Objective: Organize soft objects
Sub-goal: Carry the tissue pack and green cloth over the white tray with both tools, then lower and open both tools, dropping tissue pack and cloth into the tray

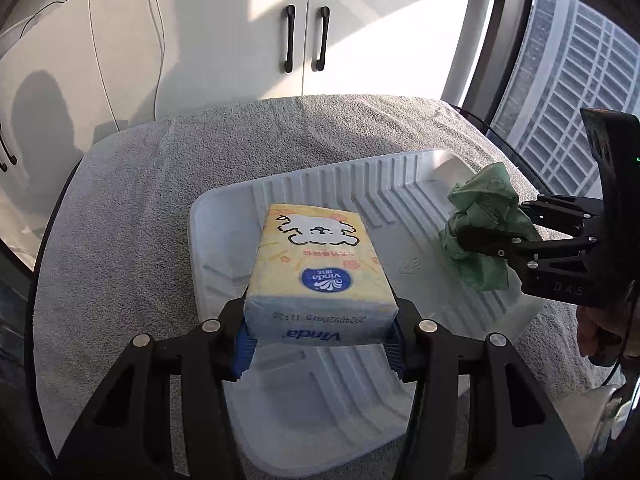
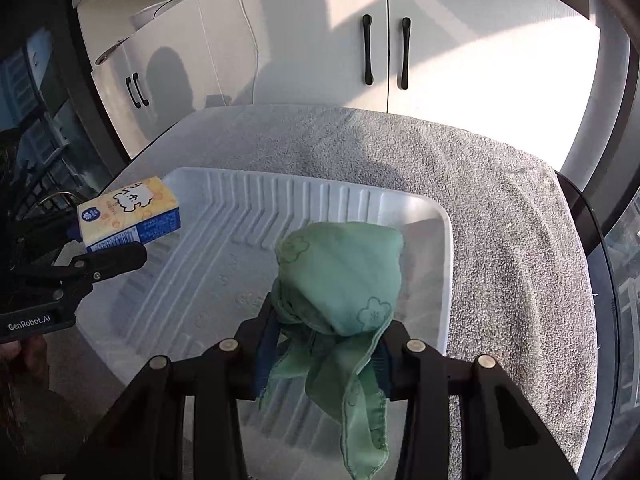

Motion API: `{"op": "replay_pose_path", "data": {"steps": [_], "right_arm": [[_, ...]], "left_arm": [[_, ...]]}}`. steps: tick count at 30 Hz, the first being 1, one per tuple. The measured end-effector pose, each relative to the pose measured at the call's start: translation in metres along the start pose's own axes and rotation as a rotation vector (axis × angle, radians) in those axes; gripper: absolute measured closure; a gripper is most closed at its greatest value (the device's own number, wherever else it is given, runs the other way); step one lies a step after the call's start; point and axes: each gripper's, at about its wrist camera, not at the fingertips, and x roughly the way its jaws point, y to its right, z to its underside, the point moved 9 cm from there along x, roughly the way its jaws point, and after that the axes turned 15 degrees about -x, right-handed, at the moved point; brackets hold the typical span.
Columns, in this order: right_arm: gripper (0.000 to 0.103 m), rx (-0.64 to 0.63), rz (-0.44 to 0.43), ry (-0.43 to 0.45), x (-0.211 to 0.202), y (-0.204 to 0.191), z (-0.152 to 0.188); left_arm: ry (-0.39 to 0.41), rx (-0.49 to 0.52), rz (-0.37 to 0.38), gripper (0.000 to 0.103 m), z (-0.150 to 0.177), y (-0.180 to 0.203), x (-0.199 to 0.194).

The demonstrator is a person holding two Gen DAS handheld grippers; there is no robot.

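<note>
Left gripper [image 1: 320, 340] clamps the tissue pack [image 1: 320, 264], right gripper [image 2: 324, 354] the green cloth [image 2: 340, 280] (both over the tray [image 1: 400, 184]).

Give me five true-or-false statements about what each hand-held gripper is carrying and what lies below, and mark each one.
1. The left hand-held gripper grips a tissue pack. True.
2. The right hand-held gripper holds a red sponge. False: it holds a green cloth.
3. Both items hang over a white tray. True.
4. The tray rests on bare wood. False: it rests on a grey towel.
5. The cloth lies flat and folded. False: it is bunched, with a corner dangling.
</note>
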Motion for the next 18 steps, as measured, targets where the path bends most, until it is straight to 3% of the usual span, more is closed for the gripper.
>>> {"op": "replay_pose_path", "data": {"steps": [8,10,13,18], "right_arm": [[0.036,0.008,0.027,-0.003,-0.002,0.004,0.002],[0.034,0.008,0.039,0.005,-0.006,0.006,0.002],[0.027,0.007,0.057,0.023,-0.012,0.009,0.0],[0.025,0.022,0.066,0.056,-0.027,0.01,-0.004]], "left_arm": [[-0.054,-0.046,0.005,0.051,0.006,-0.01,0.017],[-0.048,-0.047,-0.003,0.05,0.006,-0.012,0.017],[-0.032,-0.044,-0.02,0.042,0.005,-0.016,0.014],[0.016,-0.055,-0.01,0.041,-0.001,-0.018,-0.003]]}}
